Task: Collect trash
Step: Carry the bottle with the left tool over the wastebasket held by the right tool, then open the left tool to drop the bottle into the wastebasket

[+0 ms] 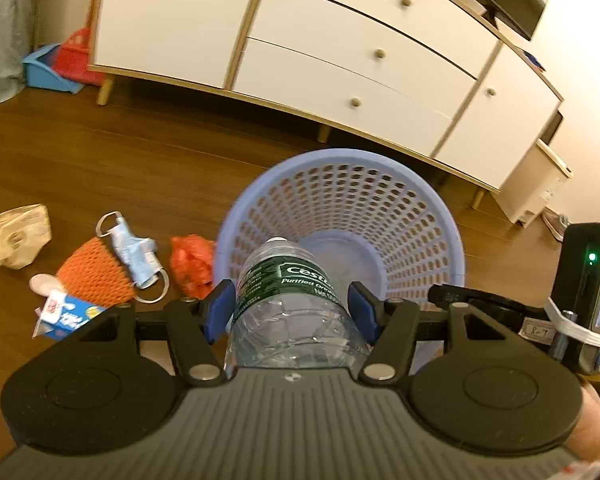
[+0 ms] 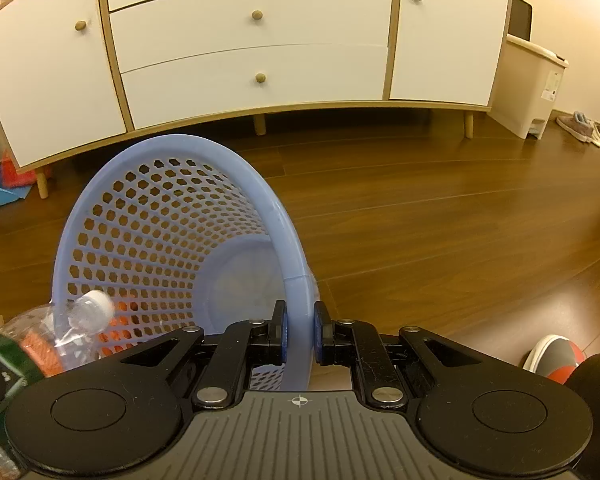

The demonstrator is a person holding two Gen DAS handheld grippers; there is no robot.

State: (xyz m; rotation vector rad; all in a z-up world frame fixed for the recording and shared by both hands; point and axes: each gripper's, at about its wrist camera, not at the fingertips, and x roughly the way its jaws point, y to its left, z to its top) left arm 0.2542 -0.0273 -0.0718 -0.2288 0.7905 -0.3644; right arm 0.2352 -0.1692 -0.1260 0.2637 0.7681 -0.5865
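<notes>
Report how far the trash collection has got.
Done: nothing yet; the perforated blue plastic basket shows only its bare bottom. In hand: the right tool clamps the basket's rim, tilting it, while the left tool brings a clear plastic water bottle with a green label to its mouth. Left on the floor: orange mesh net, blue face mask, red wrapper, beige paper bag, small blue carton.

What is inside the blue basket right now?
Nothing yet. The blue basket shows only its bare bottom. The bottle, in the left gripper, points its cap into the mouth. The bottle covers part of the near wall.
</notes>
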